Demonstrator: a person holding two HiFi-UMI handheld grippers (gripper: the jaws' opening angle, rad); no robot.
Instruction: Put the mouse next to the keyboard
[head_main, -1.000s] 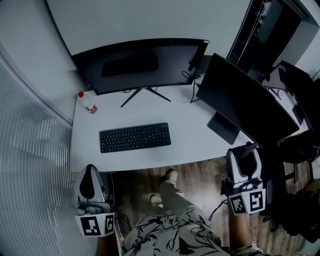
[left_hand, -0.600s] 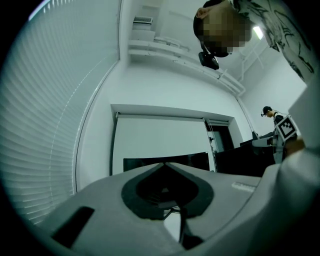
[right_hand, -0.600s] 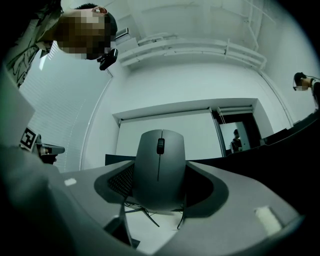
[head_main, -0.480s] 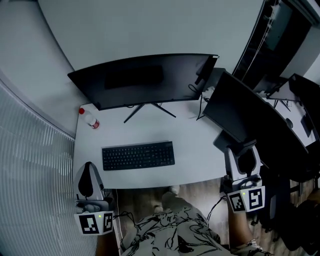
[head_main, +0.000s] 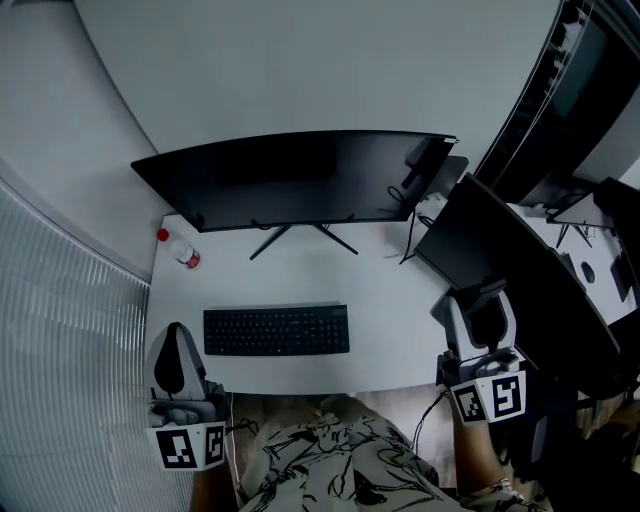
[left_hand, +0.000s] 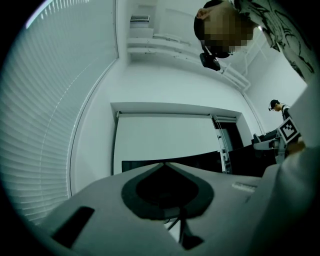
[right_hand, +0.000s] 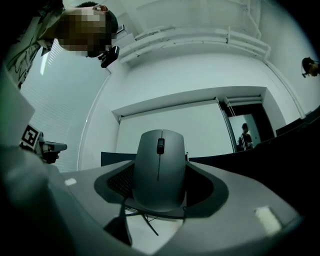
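Right gripper view shows the mouse (right_hand: 159, 170), a plain grey one with its scroll wheel facing the camera, standing between the two jaws of my right tongs (head_main: 481, 298), which are closed in on its sides and hold it off the surface (head_main: 390, 300). From the head view those tongs sit at the right front corner of the surface, just in front of the dark side monitor (head_main: 500, 265); I cannot tell from there whether they hang over the surface or just past its edge. The keyboard (head_main: 276, 330) lies flat near the front edge, about midway along, square to it, and well apart from the mouse, with bare surface between the two. My left tongs (head_main: 178, 335) are at the opposite front corner, just left of the keyboard's end and nearer to me than the edge; in the left gripper view the jaw tips meet in a point with only the dark hollow behind them, so they are closed and grip nothing. Behind the keyboard a wide curved monitor (head_main: 290, 180) stands on a splayed foot across the back of the surface. A small bottle (head_main: 182, 252) with a red cap lies at the back left corner. A ribbed wall (head_main: 60, 350) runs down the left side, and my patterned shirt (head_main: 340, 470) fills the bottom of the head view.
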